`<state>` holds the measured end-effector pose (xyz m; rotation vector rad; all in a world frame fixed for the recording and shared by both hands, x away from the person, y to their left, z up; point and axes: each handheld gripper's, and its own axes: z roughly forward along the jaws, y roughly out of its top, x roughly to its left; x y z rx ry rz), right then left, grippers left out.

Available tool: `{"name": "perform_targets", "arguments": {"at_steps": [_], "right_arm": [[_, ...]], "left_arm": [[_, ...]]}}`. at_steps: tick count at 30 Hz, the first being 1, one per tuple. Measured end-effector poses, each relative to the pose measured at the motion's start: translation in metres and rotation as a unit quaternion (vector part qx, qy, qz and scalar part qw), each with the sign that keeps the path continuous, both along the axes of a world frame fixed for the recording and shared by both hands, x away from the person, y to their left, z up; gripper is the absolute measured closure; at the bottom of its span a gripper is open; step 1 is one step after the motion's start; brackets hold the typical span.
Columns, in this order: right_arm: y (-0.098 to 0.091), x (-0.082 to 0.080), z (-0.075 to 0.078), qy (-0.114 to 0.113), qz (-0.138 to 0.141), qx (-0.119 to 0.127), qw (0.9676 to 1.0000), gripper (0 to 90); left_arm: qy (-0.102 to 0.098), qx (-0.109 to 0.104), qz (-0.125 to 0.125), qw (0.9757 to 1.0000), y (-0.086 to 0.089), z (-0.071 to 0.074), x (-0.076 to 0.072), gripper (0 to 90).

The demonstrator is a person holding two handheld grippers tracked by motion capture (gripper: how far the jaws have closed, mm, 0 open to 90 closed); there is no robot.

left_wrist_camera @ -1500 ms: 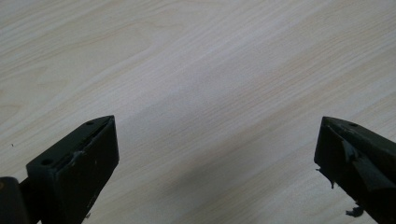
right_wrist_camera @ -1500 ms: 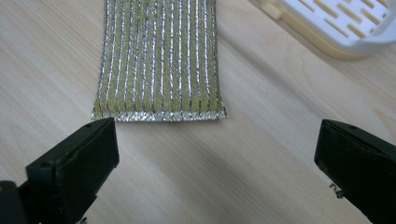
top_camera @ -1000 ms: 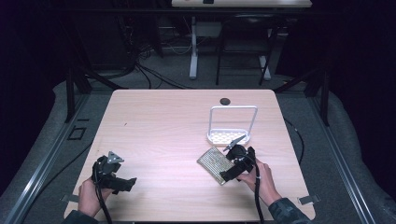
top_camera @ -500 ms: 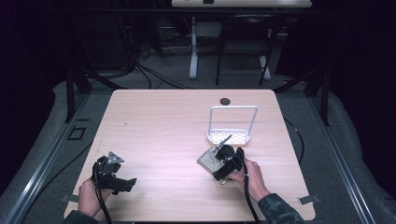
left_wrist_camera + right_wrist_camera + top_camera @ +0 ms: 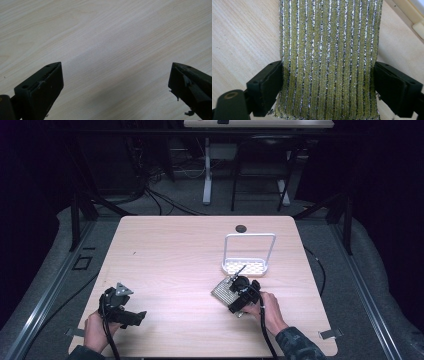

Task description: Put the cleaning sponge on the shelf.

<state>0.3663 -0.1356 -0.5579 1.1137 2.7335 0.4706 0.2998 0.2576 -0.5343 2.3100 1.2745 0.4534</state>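
Two hand-held grippers are at the near edge of the pale wood-grain table. The right gripper sits near the table's right front, angled down onto a flat rectangular scouring pad of yellow-green fabric with silver metallic stripes. In the right gripper view, the pad lies flat on the table with its stripes running away from the camera. Its two long edges sit against the inner faces of both black jaws. The left edge touches the left jaw; the right edge meets the right jaw. The jaws have just been closing, with the pad between them, and now bracket its full width. The pad shows no visible buckling, and it rests on the wood surface.

In the high view, the pad projects from under the gripper toward the table's centre. Just beyond it stands a white wire-frame rack with a perforated base tray, near but not touching the pad. A small dark round disc lies at the far edge of the table, well apart.

The left gripper rests at the left front of the table, held in the person's left hand. Its jaws stand wide apart over bare wood with nothing between them.
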Motion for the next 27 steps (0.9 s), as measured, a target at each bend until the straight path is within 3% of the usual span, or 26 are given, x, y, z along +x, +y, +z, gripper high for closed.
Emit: {"name": "perform_targets", "arguments": {"at_steps": [11,27], "right_arm": [[0.0008,-0.0027,0.0025,0.007,0.006,0.009,0.9999,25.7],[-0.0036,-0.0037,0.0046,-0.004,0.008,0.019,0.9998,42.0]], "left_arm": [[0.002,0.001,0.001,1.0,-0.0006,-0.0009,0.0004,0.0],[0.003,0.004,-0.001,1.0,-0.0005,-0.0011,0.0005,0.0]]}}
